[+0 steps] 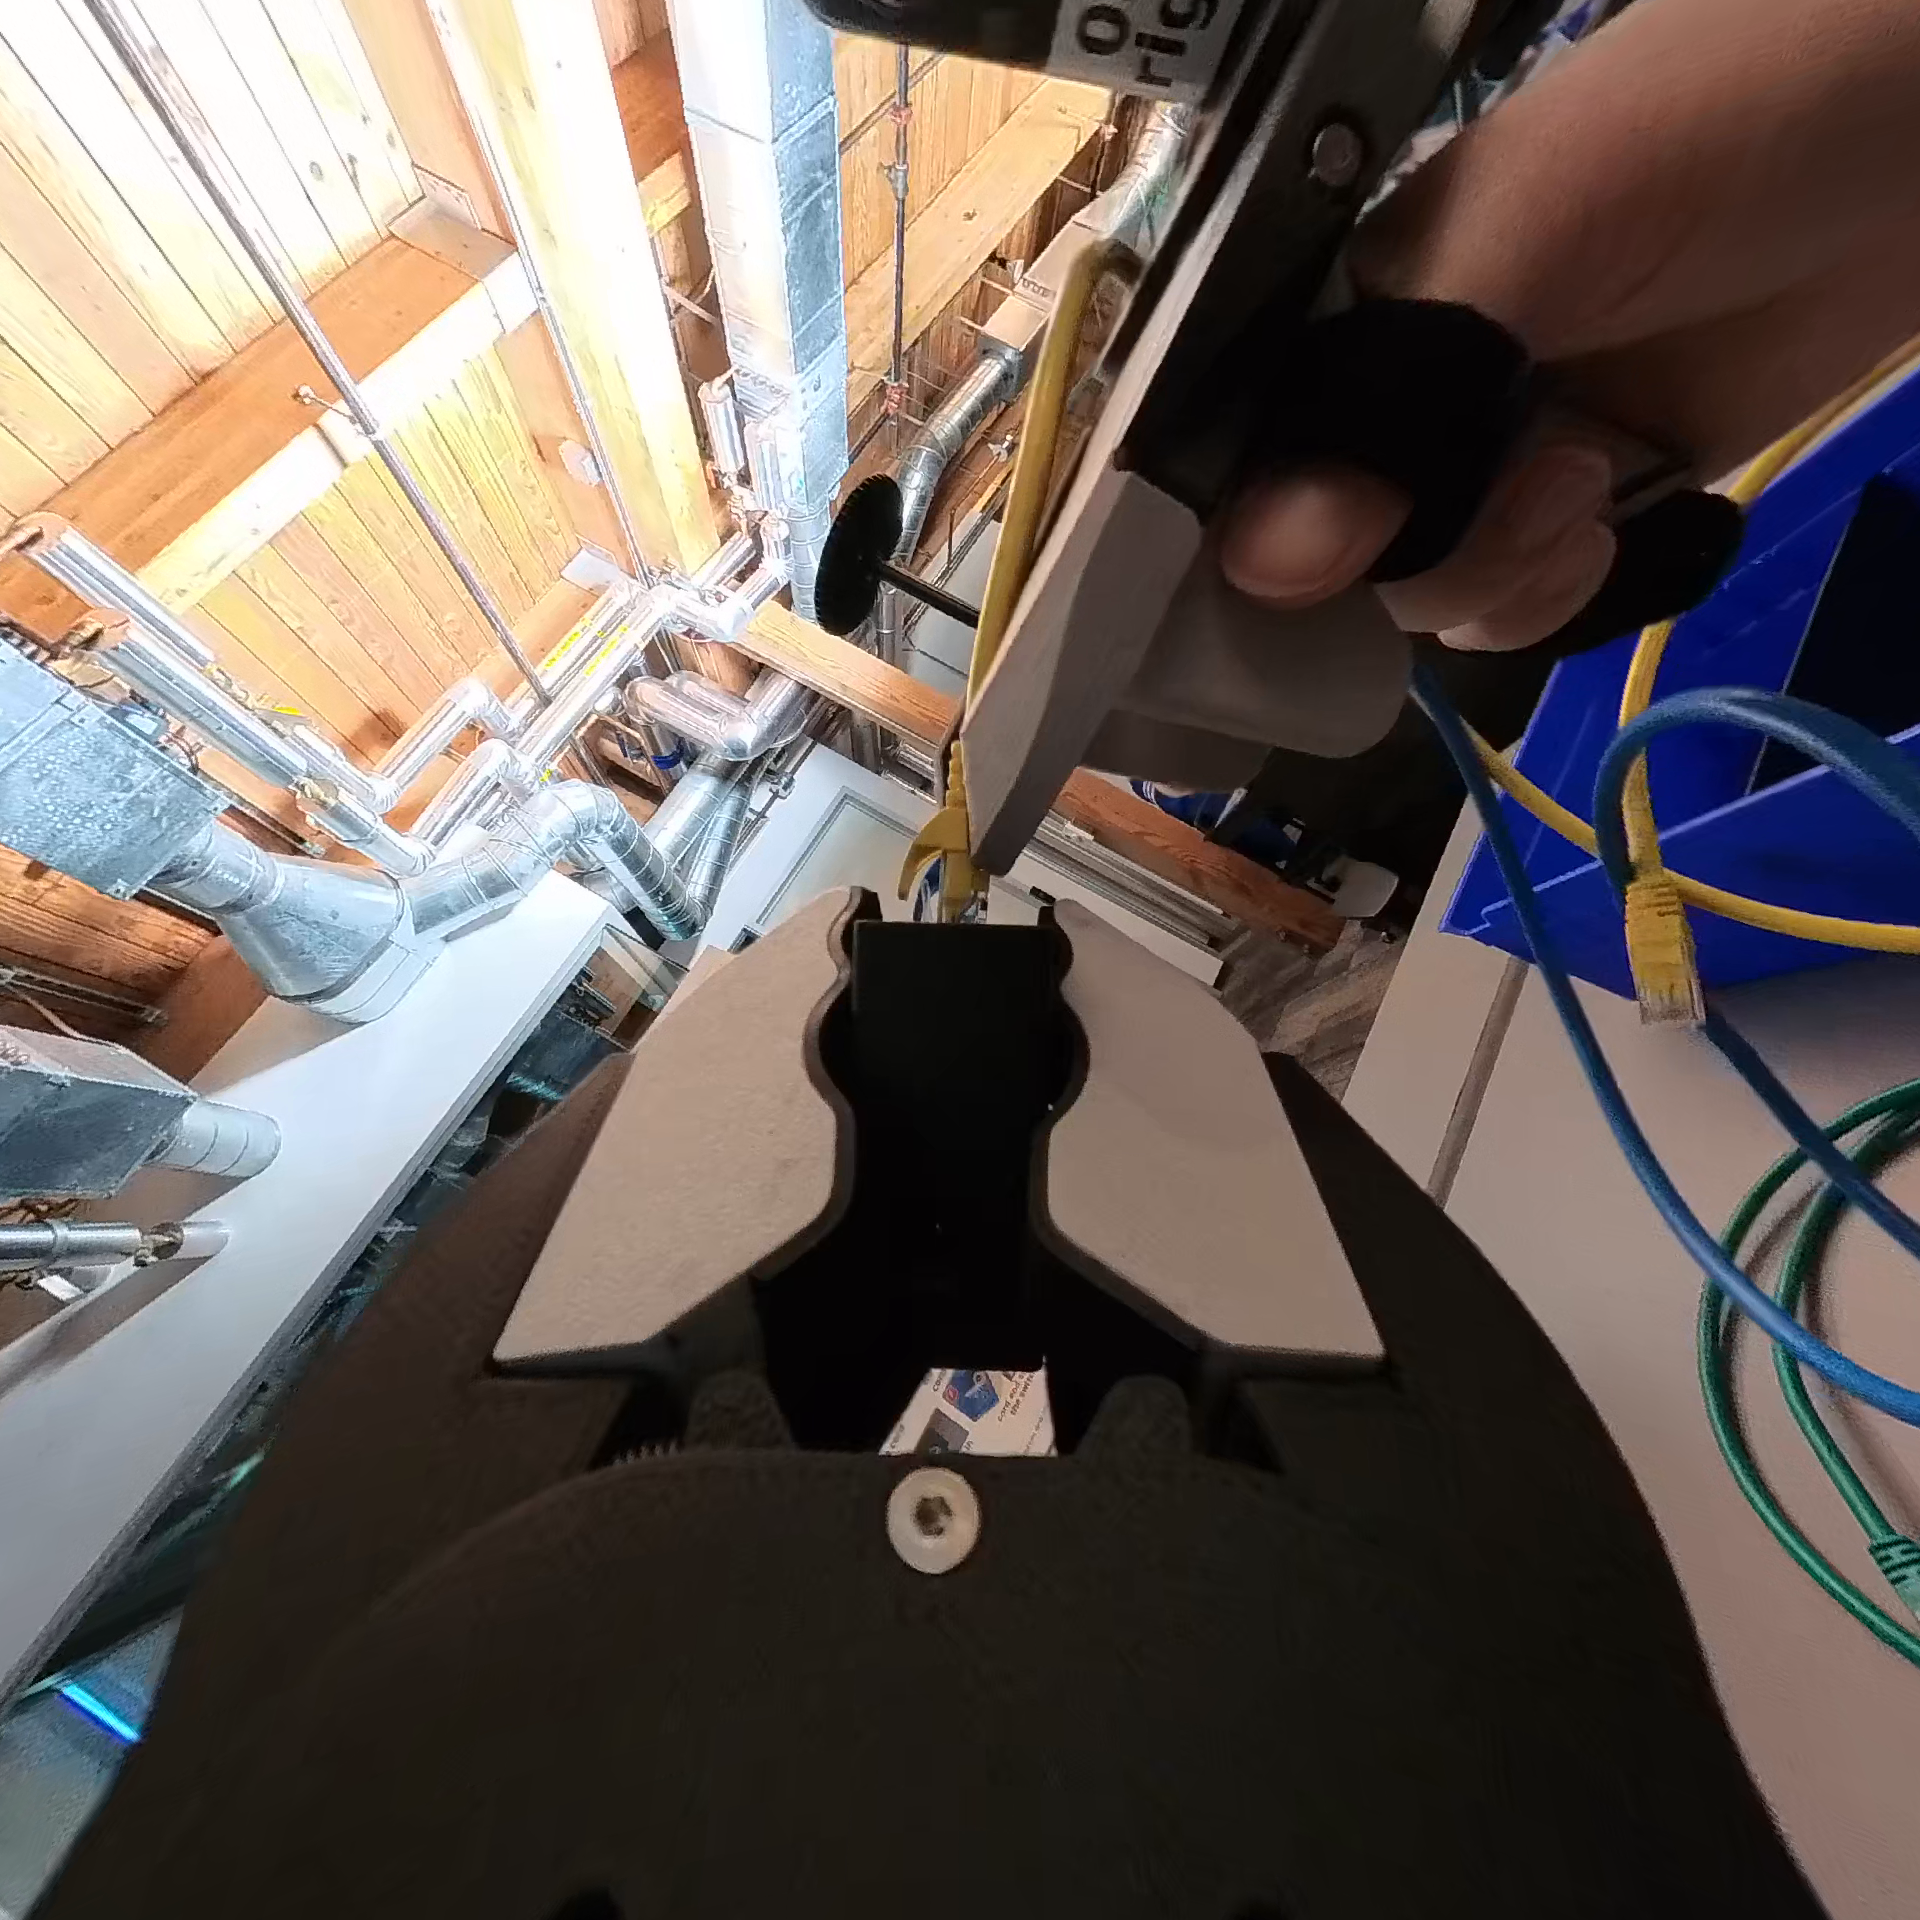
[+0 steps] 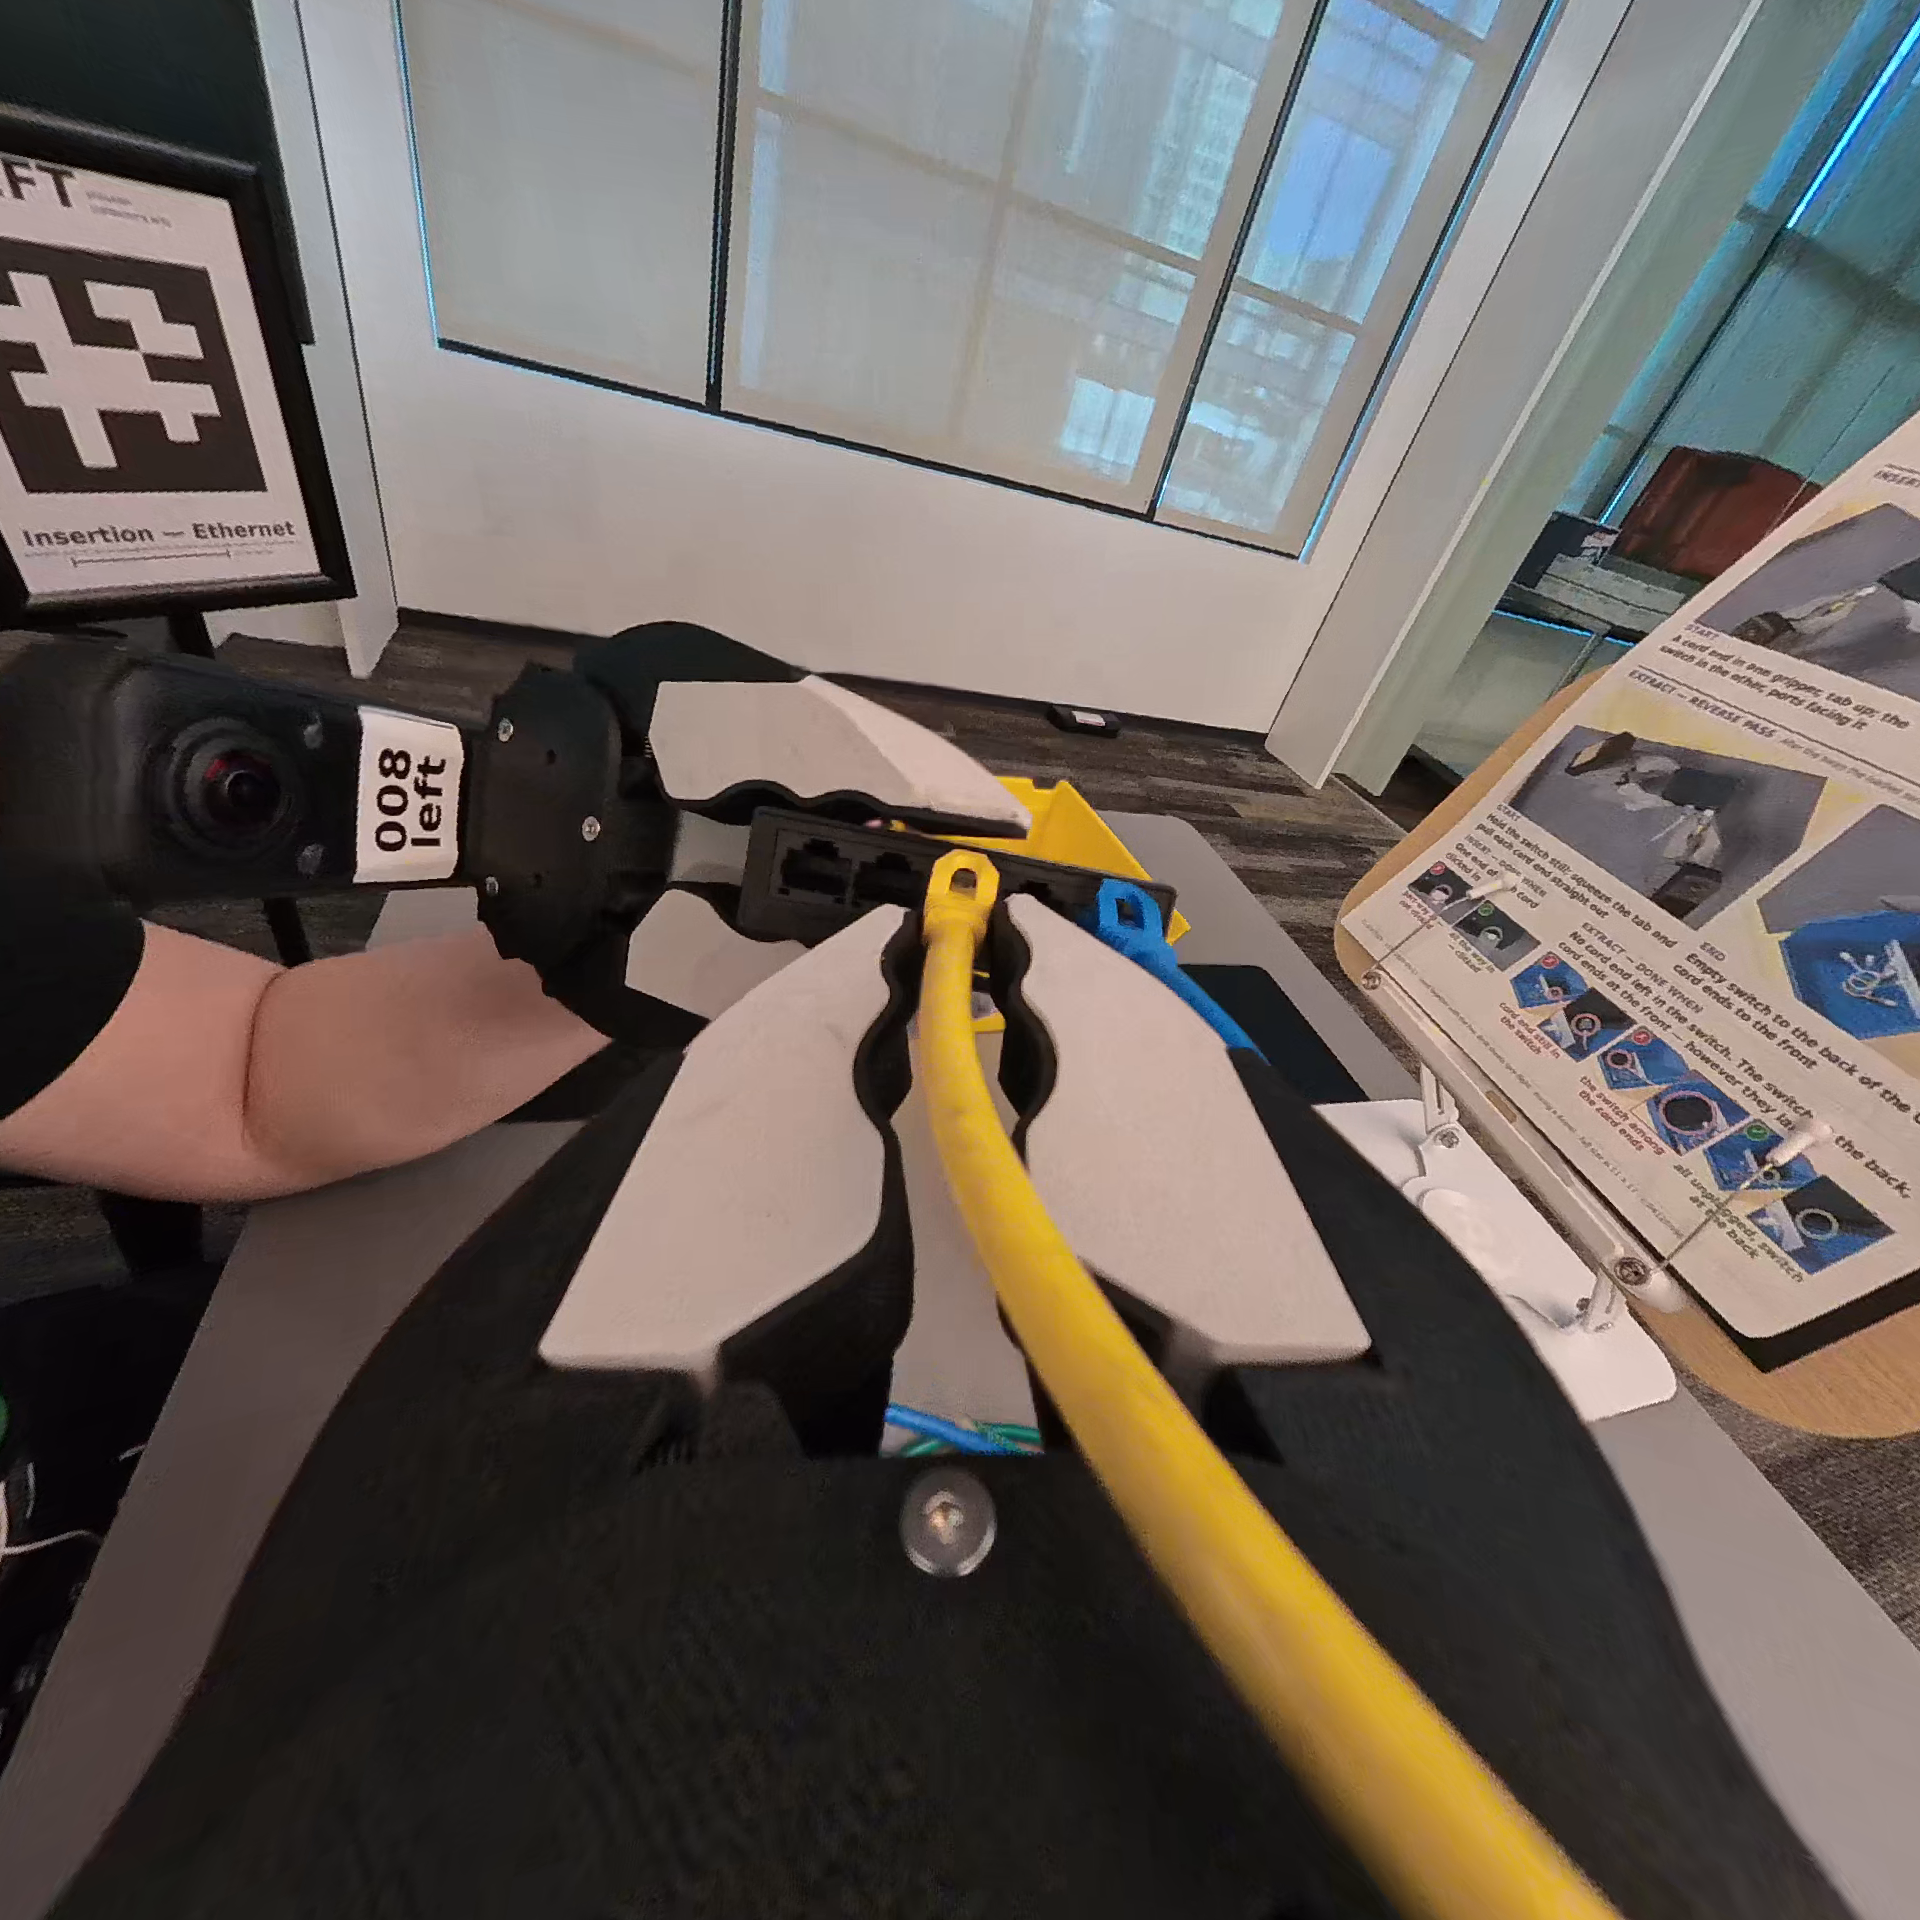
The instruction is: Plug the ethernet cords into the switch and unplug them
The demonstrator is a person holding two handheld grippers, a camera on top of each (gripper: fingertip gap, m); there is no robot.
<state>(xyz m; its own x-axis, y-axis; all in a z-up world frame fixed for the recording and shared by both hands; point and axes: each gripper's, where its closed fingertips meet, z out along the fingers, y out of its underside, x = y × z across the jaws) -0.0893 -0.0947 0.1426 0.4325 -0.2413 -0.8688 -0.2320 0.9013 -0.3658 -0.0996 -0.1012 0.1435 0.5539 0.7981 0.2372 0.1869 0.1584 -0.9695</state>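
My left gripper (image 1: 951, 914) is shut on the black switch (image 1: 951, 1039) and holds it above the table. In the right wrist view the switch (image 2: 821, 868) shows its row of ports toward me, clamped between the left gripper's fingers (image 2: 831, 758). My right gripper (image 2: 961, 920) is shut on the yellow ethernet cord (image 2: 966, 1039). Its plug (image 2: 961, 883) is at a middle port; how deep it sits is hidden. A blue cord's plug (image 2: 1127, 920) sits at a port further right. In the left wrist view the yellow plug (image 1: 948, 862) meets the switch's far edge.
A blue bin (image 1: 1787, 748) stands on the table to the right, with loose blue (image 1: 1662, 1195), yellow (image 1: 1662, 935) and green (image 1: 1766, 1455) cords beside it. A yellow bin (image 2: 1070, 821) lies behind the switch. An instruction board (image 2: 1683, 935) leans at right. A framed sign (image 2: 135, 395) stands at left. Left and right tips are no more than a few centimetres apart.
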